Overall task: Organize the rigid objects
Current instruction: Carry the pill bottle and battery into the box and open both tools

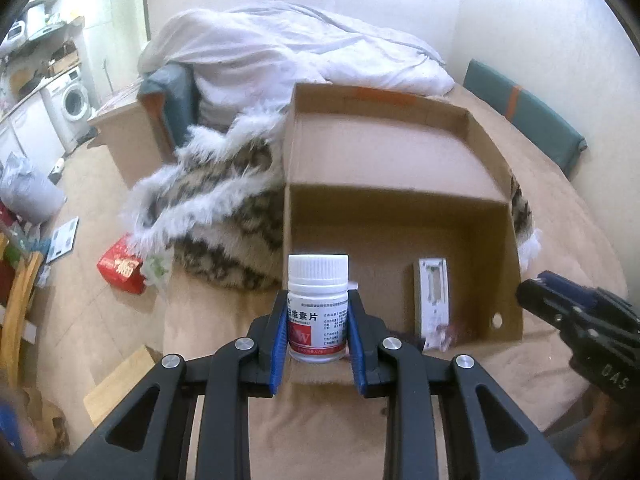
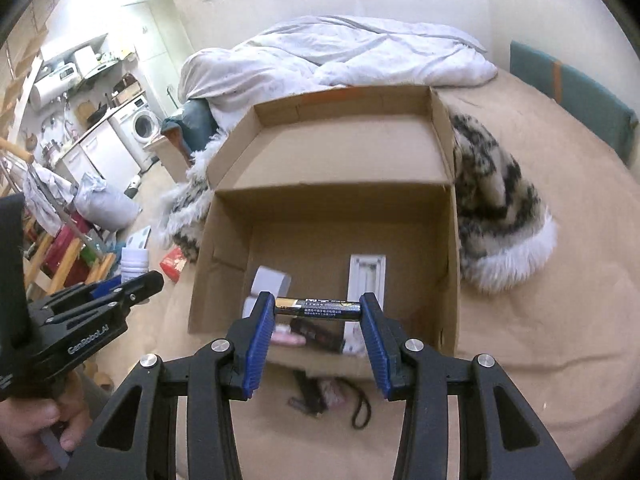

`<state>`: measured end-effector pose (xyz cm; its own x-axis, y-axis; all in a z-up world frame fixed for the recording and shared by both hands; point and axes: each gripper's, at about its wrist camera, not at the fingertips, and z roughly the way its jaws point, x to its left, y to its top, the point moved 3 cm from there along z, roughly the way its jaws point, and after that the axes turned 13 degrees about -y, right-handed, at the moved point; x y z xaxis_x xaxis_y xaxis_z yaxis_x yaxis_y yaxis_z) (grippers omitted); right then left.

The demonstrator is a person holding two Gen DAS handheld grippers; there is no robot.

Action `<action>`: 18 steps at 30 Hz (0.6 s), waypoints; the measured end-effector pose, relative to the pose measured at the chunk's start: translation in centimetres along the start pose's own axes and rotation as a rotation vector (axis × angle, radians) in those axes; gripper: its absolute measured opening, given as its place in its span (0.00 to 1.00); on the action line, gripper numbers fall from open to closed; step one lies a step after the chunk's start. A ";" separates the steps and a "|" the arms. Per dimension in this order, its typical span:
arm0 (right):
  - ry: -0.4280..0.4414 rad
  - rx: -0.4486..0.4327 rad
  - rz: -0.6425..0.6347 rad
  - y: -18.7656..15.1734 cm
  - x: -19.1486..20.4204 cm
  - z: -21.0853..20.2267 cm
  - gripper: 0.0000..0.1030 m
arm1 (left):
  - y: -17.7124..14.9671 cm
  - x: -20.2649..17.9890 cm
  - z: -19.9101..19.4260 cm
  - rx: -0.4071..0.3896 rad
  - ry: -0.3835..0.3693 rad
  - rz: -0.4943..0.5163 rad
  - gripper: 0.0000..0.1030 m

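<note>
My left gripper (image 1: 318, 312) is shut on a white pill bottle (image 1: 317, 304) with a white ribbed cap and a red-and-white label, held upright just before the near left corner of an open cardboard box (image 1: 400, 216). My right gripper (image 2: 318, 308) is shut on a black and gold battery (image 2: 318, 307), gripped end to end and lying crosswise above the box (image 2: 332, 216). Inside the box lie a white flat rectangular piece (image 2: 366, 276), a grey block (image 2: 270, 280) and a dark item with a pink one (image 2: 304, 334). Each gripper shows at the edge of the other's view.
The box sits on a tan bed sheet (image 2: 540, 320). A furry black-and-white blanket (image 2: 500, 216) lies against the box, a white duvet (image 2: 340, 52) behind it. A dark object with a cord (image 2: 320, 400) lies on the sheet in front. Cluttered floor and a washing machine (image 1: 74, 100) at left.
</note>
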<state>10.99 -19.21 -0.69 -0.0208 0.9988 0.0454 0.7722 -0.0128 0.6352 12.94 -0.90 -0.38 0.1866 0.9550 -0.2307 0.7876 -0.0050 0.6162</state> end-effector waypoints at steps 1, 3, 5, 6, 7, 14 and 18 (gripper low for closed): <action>-0.001 0.001 -0.001 0.3 0.0 0.3 0.44 | 0.4 -0.1 0.4 0.004 -0.002 0.000 0.23; -0.002 0.016 -0.004 1.2 -0.2 1.5 0.44 | 1.1 -0.1 1.4 0.017 -0.001 0.000 0.23; 0.000 0.047 0.003 2.0 -0.5 3.0 0.44 | 1.6 -0.1 2.8 0.032 0.007 0.013 0.23; -0.001 0.060 0.007 2.2 -0.7 3.7 0.44 | 1.7 -0.1 3.5 0.039 0.012 0.022 0.23; -0.003 0.074 0.011 2.3 -0.9 4.5 0.44 | 1.7 -0.1 4.2 0.048 0.018 0.033 0.23; 0.012 0.196 0.070 0.8 -2.0 9.3 0.44 | 0.1 0.6 8.4 0.086 0.023 0.064 0.23; 0.002 0.228 0.041 0.2 -1.5 10.5 0.44 | -0.7 0.6 9.6 0.113 0.006 0.045 0.23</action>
<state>17.85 -20.21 -8.70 0.0126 0.9975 0.0695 0.8961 -0.0421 0.4419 18.18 -3.22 -8.17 0.2197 0.9548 -0.2002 0.8397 -0.0806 0.5370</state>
